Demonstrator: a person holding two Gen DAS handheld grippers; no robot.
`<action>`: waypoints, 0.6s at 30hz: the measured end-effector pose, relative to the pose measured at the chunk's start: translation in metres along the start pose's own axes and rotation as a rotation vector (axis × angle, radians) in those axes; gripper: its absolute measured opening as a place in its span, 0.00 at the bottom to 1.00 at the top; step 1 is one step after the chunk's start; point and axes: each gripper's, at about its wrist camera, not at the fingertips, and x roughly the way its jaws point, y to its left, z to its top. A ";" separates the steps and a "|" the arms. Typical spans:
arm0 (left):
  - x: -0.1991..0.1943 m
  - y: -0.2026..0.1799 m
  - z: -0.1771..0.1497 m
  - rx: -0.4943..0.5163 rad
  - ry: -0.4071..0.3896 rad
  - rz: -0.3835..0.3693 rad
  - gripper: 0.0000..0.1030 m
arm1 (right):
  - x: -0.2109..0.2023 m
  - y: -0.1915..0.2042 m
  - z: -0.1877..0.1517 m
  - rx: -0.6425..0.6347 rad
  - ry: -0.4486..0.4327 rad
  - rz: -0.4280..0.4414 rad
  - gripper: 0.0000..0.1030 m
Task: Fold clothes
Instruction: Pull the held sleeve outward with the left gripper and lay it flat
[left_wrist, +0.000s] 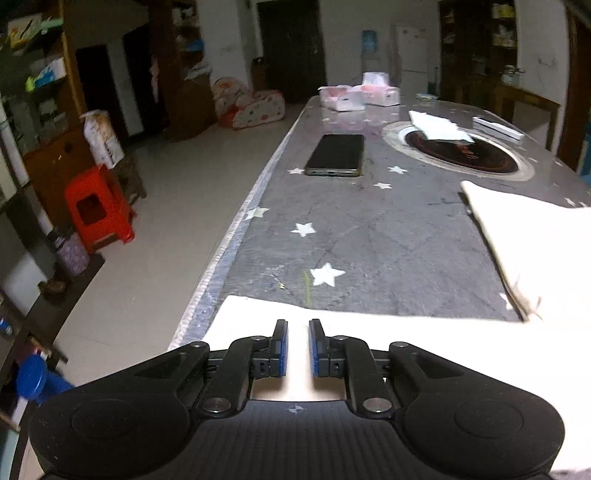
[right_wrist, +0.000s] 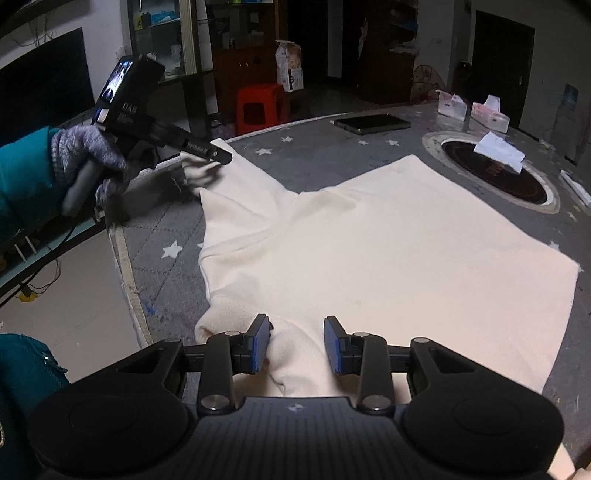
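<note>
Two grippers: both are working over one cream garment on a starred grey table.
Table (right_wrist: 332, 155): is carrying the garment across its near half, with a round dark inset (right_wrist: 495, 173) lying beyond it.
Garment (right_wrist: 369, 251): is lying mostly flat, one part reaching toward the table's left edge, another bunching at the near edge.
Left gripper (left_wrist: 298, 325): is hovering over the garment's left part (left_wrist: 332, 328); its blue pads are standing a narrow gap apart, nothing pinched between them. From the right wrist view its tip (right_wrist: 221, 155) is sitting at that part's far end, carried by a gloved hand (right_wrist: 88, 158).
Right gripper (right_wrist: 295, 332): is straddling a raised fold of cloth, jaws partly open; whether the pads are pressing it I cannot tell.
Phone (left_wrist: 336, 155): is lying flat, well beyond the garment.
Tissue boxes (left_wrist: 354, 96): are sitting at the far end.
</note>
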 end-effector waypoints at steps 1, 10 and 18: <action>0.000 -0.001 0.004 -0.008 0.002 -0.011 0.14 | -0.002 -0.004 0.002 0.007 -0.005 -0.001 0.31; 0.009 -0.068 0.050 0.050 -0.021 -0.268 0.16 | -0.011 -0.069 0.021 0.078 -0.034 -0.157 0.31; 0.043 -0.137 0.087 0.122 -0.026 -0.404 0.23 | 0.004 -0.165 0.028 0.219 -0.024 -0.339 0.31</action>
